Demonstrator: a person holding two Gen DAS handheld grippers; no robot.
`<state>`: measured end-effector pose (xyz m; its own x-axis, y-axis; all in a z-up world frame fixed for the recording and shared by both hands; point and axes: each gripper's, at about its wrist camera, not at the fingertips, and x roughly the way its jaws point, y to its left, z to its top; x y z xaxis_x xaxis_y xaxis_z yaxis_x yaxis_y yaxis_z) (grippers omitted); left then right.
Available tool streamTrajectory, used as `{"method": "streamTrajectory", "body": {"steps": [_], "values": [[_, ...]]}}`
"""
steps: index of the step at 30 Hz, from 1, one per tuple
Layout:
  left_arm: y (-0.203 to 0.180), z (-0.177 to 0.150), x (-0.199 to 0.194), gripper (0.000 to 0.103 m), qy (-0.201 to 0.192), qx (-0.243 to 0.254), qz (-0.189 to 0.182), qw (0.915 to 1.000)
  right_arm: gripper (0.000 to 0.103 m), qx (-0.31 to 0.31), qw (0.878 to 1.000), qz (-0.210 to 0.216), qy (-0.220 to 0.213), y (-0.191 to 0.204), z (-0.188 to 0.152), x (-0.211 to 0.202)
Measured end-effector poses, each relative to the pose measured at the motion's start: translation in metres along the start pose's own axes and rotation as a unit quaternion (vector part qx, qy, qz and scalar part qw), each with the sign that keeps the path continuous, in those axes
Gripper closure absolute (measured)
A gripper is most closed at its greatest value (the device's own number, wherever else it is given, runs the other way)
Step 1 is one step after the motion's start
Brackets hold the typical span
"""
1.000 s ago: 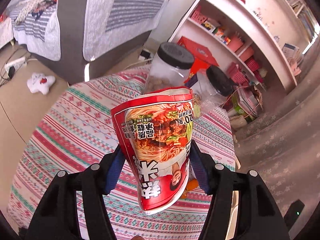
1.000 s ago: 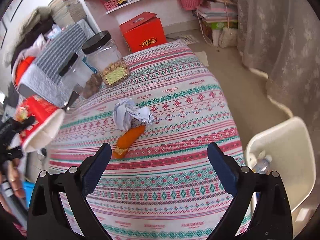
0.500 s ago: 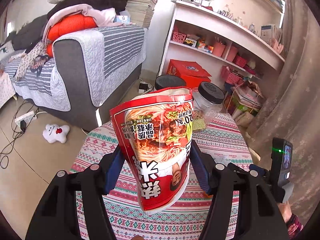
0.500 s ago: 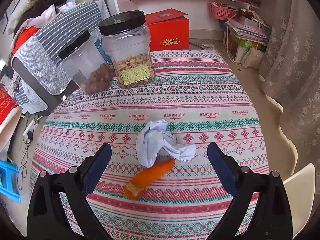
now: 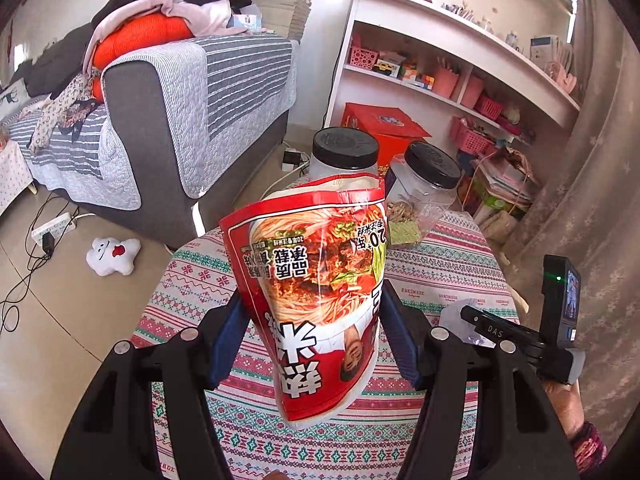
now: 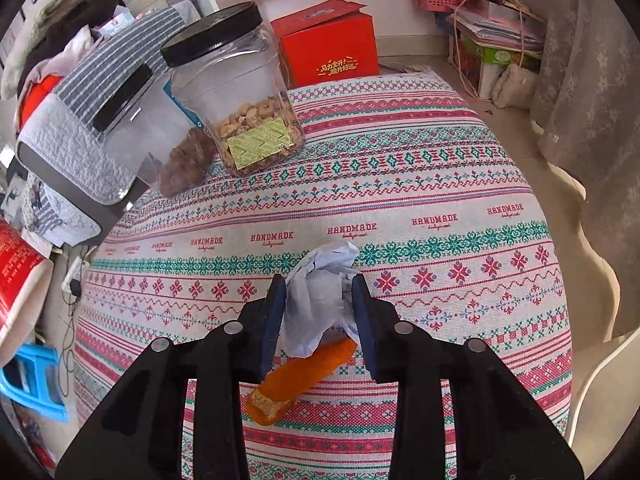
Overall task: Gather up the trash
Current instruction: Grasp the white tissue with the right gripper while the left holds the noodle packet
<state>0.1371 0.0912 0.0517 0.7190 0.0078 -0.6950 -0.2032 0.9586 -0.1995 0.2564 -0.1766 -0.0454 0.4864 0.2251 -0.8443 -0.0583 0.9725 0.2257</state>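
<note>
My left gripper [image 5: 312,308] is shut on a red instant-noodle cup [image 5: 312,256], held upside down above the patterned tablecloth [image 5: 432,264]. The same cup shows at the left edge of the right wrist view [image 6: 16,272]. My right gripper [image 6: 319,300] points down at the table and its jaws are closing, with a crumpled white paper [image 6: 320,276] between them and both blue pads pressing its sides. An orange wrapper [image 6: 296,376] lies on the cloth just below the paper, partly under it. From the left wrist view the right gripper [image 5: 520,336] is at the right, beside the paper [image 5: 454,312].
Two clear jars with black lids [image 6: 240,92] [image 6: 140,128] stand at the table's far side. A red box [image 6: 328,48] and shelves are beyond it, a grey sofa [image 5: 192,96] to the left. A white bin rim [image 6: 600,380] sits off the table's right edge.
The right gripper came down over the crumpled paper and its wide-open jaws closed onto it. The left gripper rolled a little, still holding the cup.
</note>
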Motion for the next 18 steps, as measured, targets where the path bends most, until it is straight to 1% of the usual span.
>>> {"method": "streamTrajectory", "body": {"steps": [4,6,8,10,13,16,18], "values": [[0.004,0.005,-0.006,0.041,-0.012,-0.006,-0.001,0.9999,0.071,0.017,0.999,0.004,-0.028,-0.001,0.004,-0.023],[0.006,0.006,-0.01,0.041,-0.02,-0.013,-0.001,0.9997,0.071,0.027,0.998,0.006,-0.052,0.003,0.006,-0.039],[0.009,0.006,-0.012,0.041,-0.021,-0.022,-0.005,0.9995,0.071,0.04,0.996,0.012,-0.078,0.006,0.008,-0.058],[0.011,0.003,-0.013,0.041,-0.022,-0.027,-0.002,0.9994,0.071,0.056,0.993,0.019,-0.106,0.011,0.006,-0.078],[0.014,-0.001,-0.01,0.041,-0.012,-0.037,0.003,0.9992,0.071,0.066,0.988,0.02,-0.141,0.013,0.006,-0.106],[0.016,-0.004,-0.008,0.041,0.005,-0.053,0.0,0.9986,0.071,0.062,0.984,0.013,-0.167,0.011,0.008,-0.129],[0.013,-0.005,-0.011,0.041,0.007,-0.058,-0.001,0.9983,0.071,0.063,0.981,0.009,-0.181,0.004,0.007,-0.146]]}}
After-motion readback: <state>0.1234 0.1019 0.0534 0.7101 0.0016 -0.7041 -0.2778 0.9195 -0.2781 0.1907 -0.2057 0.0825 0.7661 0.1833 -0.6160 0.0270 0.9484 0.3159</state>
